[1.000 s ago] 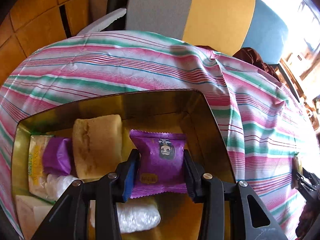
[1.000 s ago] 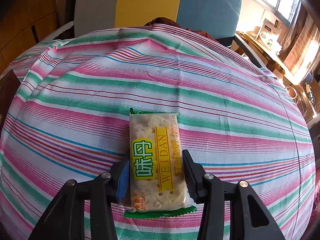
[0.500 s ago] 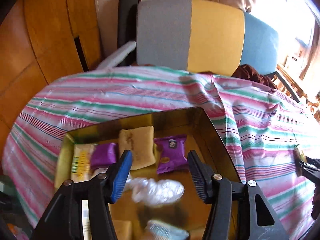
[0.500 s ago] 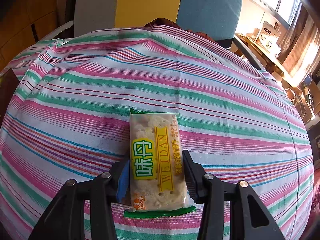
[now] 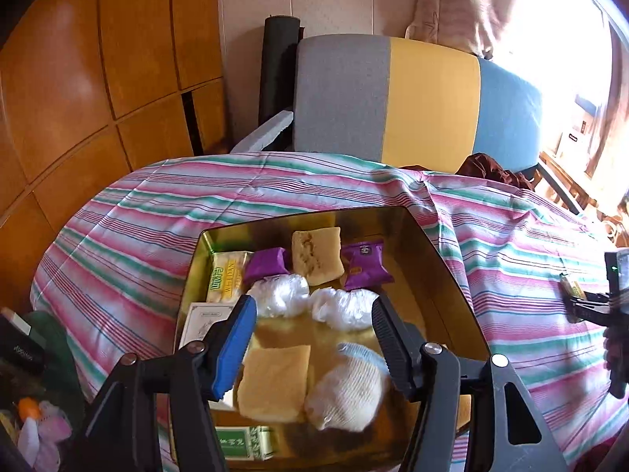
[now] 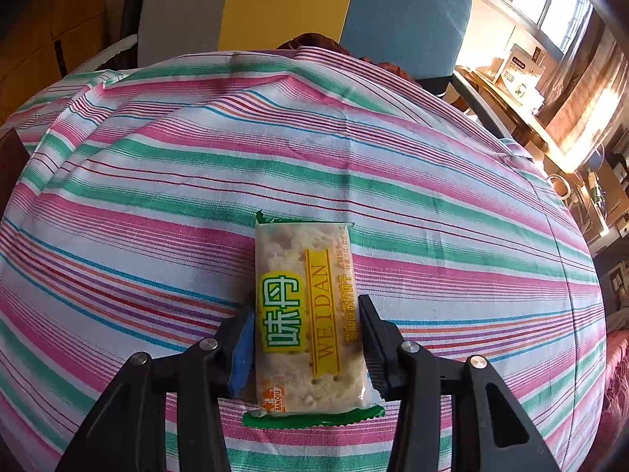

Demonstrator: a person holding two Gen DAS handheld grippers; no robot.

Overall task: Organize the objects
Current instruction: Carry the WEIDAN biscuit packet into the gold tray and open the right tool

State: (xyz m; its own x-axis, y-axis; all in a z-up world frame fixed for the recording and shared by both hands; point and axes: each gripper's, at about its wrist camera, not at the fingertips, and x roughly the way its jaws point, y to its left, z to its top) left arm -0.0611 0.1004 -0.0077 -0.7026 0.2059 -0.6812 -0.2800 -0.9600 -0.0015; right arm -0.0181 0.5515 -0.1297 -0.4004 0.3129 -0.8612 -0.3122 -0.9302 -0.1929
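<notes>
left wrist view is filled mostly by the striped cloth [image 5: 165, 212] over the table, and on it the gold tray [image 5: 440, 259] is seen from above. many snacks are already laid inside the tray: two yellow cakes, two purple packets [image 5: 365, 271], white wrapped pieces and one cracker pack. the left gripper [image 5: 312, 338] is held over the tray with its jaws spread wide and nothing between them.

on the right wrist view, the cracker packet [image 6: 306, 314] lies flat on the cloth, well apart from the tray. the right gripper [image 6: 304, 342] has its jaws closed against both long sides of this packet, so it is grasped, though not yet lifted.

for a good step, the packet should be raised straight up before it is carried sideways, so the cloth is not dragged. the squeeze should be kept light, because crackers probably break easily. a bare place in the tray should be chosen.

compared with one second ago, the left gripper was lifted higher and the purple packet was released into the tray. the right gripper and its packet were not moved.
</notes>
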